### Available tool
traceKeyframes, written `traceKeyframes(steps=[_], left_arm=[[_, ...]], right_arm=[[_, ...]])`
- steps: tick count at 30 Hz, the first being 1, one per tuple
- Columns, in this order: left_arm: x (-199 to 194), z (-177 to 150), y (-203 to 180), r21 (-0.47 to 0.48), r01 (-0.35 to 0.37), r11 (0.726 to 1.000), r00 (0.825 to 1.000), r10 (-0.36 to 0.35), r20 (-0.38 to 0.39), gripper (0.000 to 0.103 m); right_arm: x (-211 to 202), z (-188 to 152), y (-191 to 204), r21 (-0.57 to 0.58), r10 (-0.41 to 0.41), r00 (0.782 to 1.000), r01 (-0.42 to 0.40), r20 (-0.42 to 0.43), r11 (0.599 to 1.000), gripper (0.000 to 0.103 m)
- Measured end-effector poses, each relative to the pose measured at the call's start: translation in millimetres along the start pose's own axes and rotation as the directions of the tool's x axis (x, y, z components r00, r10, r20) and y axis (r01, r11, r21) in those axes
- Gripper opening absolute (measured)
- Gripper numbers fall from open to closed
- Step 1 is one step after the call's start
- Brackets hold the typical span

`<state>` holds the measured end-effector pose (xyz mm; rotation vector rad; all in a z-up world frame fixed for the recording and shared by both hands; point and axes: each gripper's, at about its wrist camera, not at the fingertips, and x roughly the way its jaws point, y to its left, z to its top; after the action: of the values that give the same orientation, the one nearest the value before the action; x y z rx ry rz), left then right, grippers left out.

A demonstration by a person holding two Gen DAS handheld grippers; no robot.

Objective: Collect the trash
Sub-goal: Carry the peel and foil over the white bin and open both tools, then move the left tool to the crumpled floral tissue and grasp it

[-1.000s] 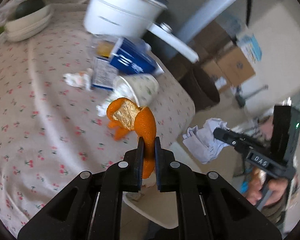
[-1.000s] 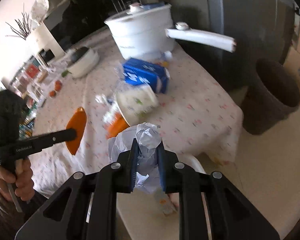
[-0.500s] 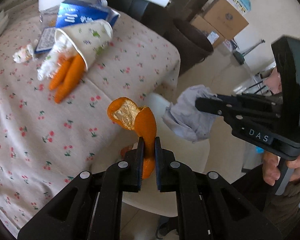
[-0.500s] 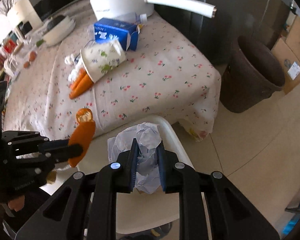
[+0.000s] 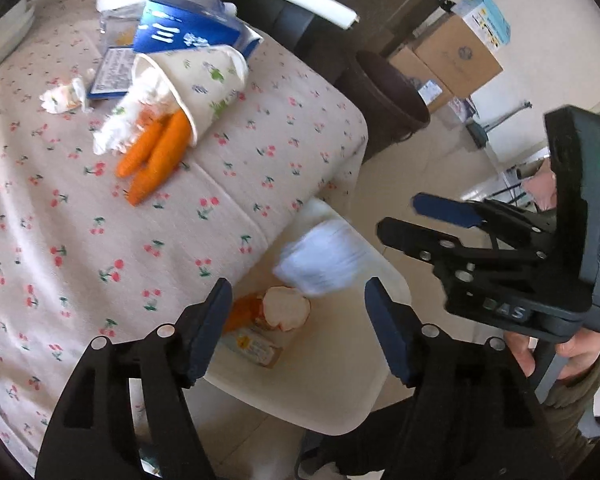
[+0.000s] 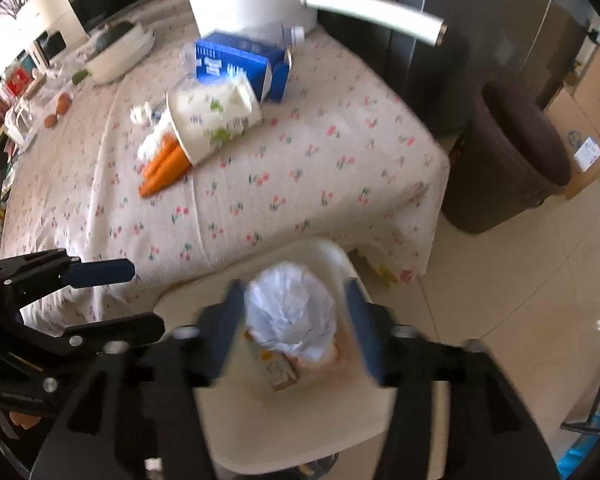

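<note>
Both tongs hang over the white bin (image 5: 332, 392) beside the worktop (image 5: 100, 220), and both are spreading apart. The left tongs (image 5: 300, 320) clamp nothing; the orange peel (image 5: 284, 312) lies in the bin below them, next to a small wrapper (image 5: 256, 348). The right tongs (image 6: 296, 320) are also off their load: the crumpled tissue (image 6: 292, 312), blurred, seems to be in the bin or dropping into it. A tipped paper cup (image 5: 196, 80) with more peel (image 5: 156, 160) lies on the worktop.

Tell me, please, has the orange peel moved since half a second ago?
Yes. The orange peel has left the opening left gripper and dropped into the white bin beside the table, under the falling crumpled paper.
</note>
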<state>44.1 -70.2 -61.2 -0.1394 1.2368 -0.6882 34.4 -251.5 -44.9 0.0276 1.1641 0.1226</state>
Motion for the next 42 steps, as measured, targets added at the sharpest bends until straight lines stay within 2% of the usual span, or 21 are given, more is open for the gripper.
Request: traceKeyframes(steps=[8, 10, 11, 13, 14, 16, 19, 21, 25, 29, 31, 34, 37, 42], left_arm=[[-16, 6, 10, -0.042, -0.032, 0.999, 0.999, 0.033, 0.025, 0.067], [-27, 13, 19, -0.069, -0.028, 0.997, 0.999, 0.03, 0.027, 0.067], [-39, 19, 29, -0.102, -0.019, 0.995, 0.998, 0.024, 0.051, 0.067], [-64, 30, 52, -0.18, -0.016, 0.984, 0.993, 0.037, 0.116, 0.074], [-81, 35, 70, -0.235, -0.028, 0.972, 0.984, 0.068, 0.163, 0.075], [-101, 40, 95, -0.308, -0.05, 0.95, 0.972, 0.117, 0.204, 0.076], [-112, 40, 129, -0.404, -0.045, 0.914, 0.968, 0.14, 0.209, 0.076], [-110, 38, 136, -0.429, -0.044, 0.902, 0.971, 0.14, 0.194, 0.076], [-99, 39, 129, -0.4, -0.061, 0.915, 0.974, 0.141, 0.175, 0.076], [-86, 47, 111, -0.307, -0.107, 0.946, 0.97, 0.167, 0.176, 0.075], [-82, 52, 106, -0.264, -0.132, 0.955, 0.968, 0.181, 0.172, 0.071], [-92, 61, 110, -0.253, -0.143, 0.957, 0.962, 0.195, 0.192, 0.068], [-108, 69, 121, -0.261, -0.153, 0.953, 0.947, 0.217, 0.238, 0.068], [-101, 73, 128, -0.255, -0.168, 0.952, 0.952, 0.224, 0.208, 0.068]], right_arm=[[-4, 5, -3, 0.026, 0.001, 1.0, -0.002, 0.022, 1.0, 0.06], [-7, 6, -6, 0.038, 0.002, 0.999, -0.003, 0.036, 0.999, 0.062], [-9, 7, -10, 0.053, 0.003, 0.999, -0.006, 0.05, 0.999, 0.063], [-13, 8, -16, 0.083, 0.007, 0.998, -0.012, 0.069, 0.996, 0.066], [-16, 9, -21, 0.107, 0.009, 0.997, -0.018, 0.081, 0.994, 0.067], [-17, 10, -28, 0.145, 0.015, 0.996, -0.028, 0.087, 0.989, 0.067], [-16, 12, -37, 0.2, 0.013, 0.996, -0.031, 0.088, 0.979, 0.067], [-15, 14, -40, 0.226, 0.027, 0.996, -0.047, 0.09, 0.973, 0.067], [-16, 18, -37, 0.236, 0.037, 0.994, -0.06, 0.101, 0.97, 0.067], [-11, 21, -32, 0.226, 0.046, 0.995, -0.066, 0.092, 0.972, 0.067], [-8, 22, -30, 0.224, 0.049, 0.995, -0.066, 0.082, 0.972, 0.067], [-8, 22, -36, 0.25, 0.059, 0.994, -0.079, 0.088, 0.965, 0.067], [-10, 24, -44, 0.275, 0.063, 0.993, -0.088, 0.098, 0.957, 0.067], [-2, 29, -55, 0.327, 0.106, 0.991, -0.128, 0.082, 0.937, 0.067]])
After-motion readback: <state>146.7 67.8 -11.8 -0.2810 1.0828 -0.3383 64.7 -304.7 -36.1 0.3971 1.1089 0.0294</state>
